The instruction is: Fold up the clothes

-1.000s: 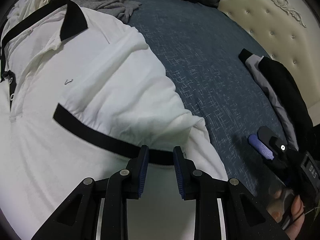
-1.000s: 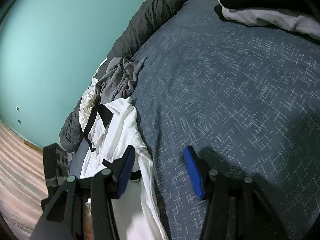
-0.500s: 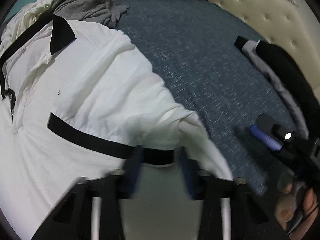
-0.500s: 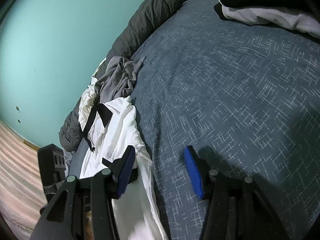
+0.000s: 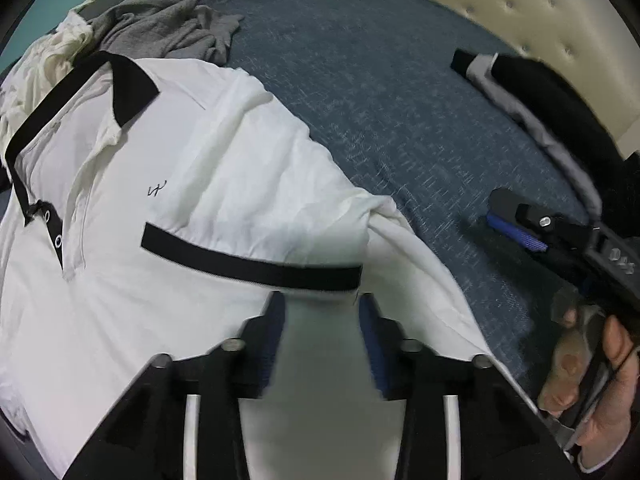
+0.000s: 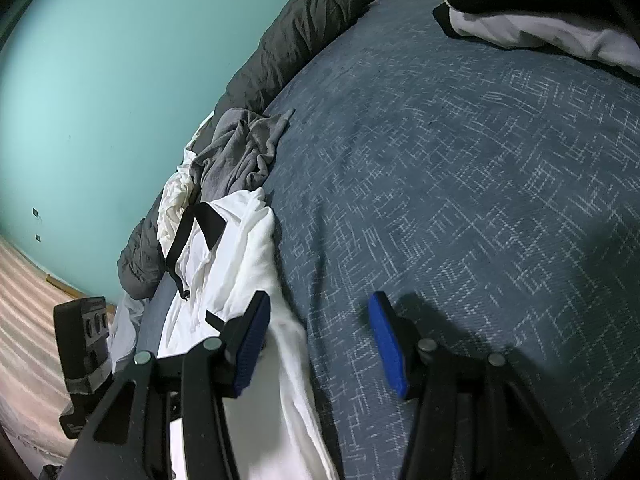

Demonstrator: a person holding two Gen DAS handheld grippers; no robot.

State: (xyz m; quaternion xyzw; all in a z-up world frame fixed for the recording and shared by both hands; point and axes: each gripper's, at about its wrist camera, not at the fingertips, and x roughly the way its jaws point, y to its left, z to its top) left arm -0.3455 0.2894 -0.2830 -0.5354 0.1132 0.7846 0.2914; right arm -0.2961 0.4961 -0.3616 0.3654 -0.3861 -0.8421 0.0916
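Observation:
A white polo shirt (image 5: 200,160) with a black collar (image 5: 128,80) lies face up on the blue bed cover (image 5: 400,100). Its sleeve is folded across the chest, and the black cuff (image 5: 256,264) lies just beyond my left gripper (image 5: 322,300). The left jaws are opening, blurred, with only flat shirt cloth showing below the gap. My right gripper (image 6: 318,312) hovers open over the bed beside the shirt's (image 6: 240,248) edge, holding nothing. In the left wrist view it (image 5: 520,228) sits at the right, held by a hand (image 5: 600,360).
A crumpled grey garment (image 5: 160,28) and a cream one lie past the collar. A black and grey garment (image 5: 560,112) rests by the padded headboard (image 5: 520,0). A dark duvet (image 6: 300,40) lines the far edge under a teal wall (image 6: 100,80).
My left jaws, close together at the cuff before, now stand wider and have drawn back a little. The cuff stays lying on the shirt. The right gripper has not moved.

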